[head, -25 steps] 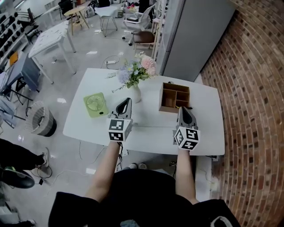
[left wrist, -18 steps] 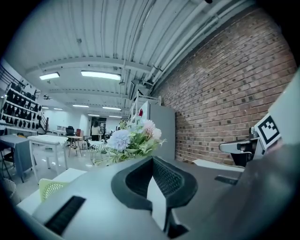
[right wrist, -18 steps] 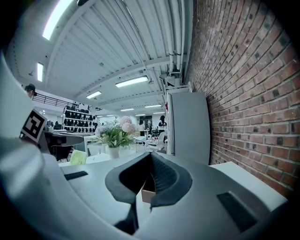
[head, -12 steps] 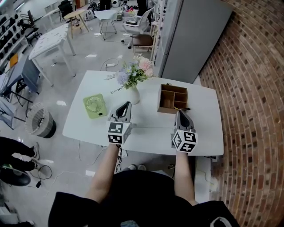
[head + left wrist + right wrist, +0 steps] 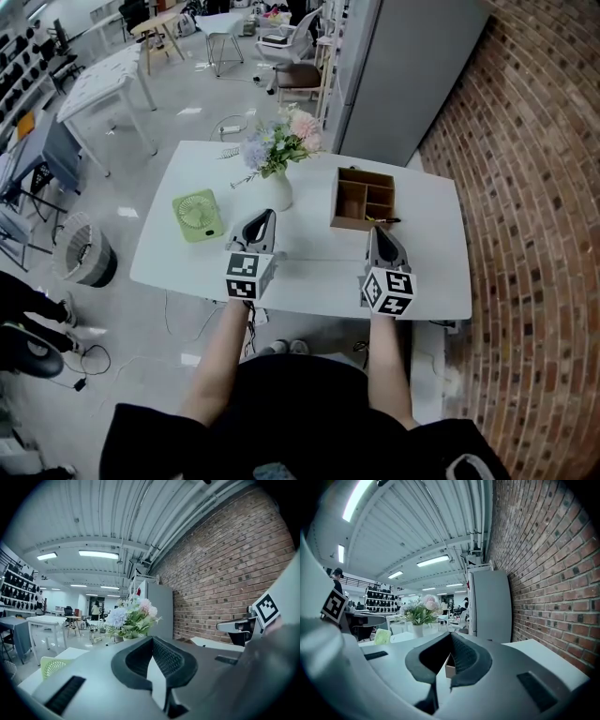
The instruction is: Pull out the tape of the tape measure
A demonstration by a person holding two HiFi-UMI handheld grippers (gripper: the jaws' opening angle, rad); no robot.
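Note:
My left gripper (image 5: 268, 217) hovers over the near middle of the white table (image 5: 431, 272), jaws shut and empty. My right gripper (image 5: 376, 231) is level with it to the right, also shut on nothing, its tip just before the wooden organiser box (image 5: 364, 199). A small dark and yellow thing (image 5: 387, 221) lies at the box's front right corner; it may be the tape measure, but it is too small to tell. In the left gripper view the closed jaws (image 5: 152, 641) point toward the flowers (image 5: 131, 618). In the right gripper view the closed jaws (image 5: 451, 639) point at the box (image 5: 449, 667).
A vase of flowers (image 5: 278, 192) stands at the table's far middle, and a green desk fan (image 5: 198, 215) lies to its left. A grey cabinet (image 5: 394, 66) and a brick wall (image 5: 525, 187) bound the right side. Chairs and tables stand beyond.
The head view has drifted slightly, so the table sits a little higher in the picture. Both grippers keep their places over the table and stay shut.

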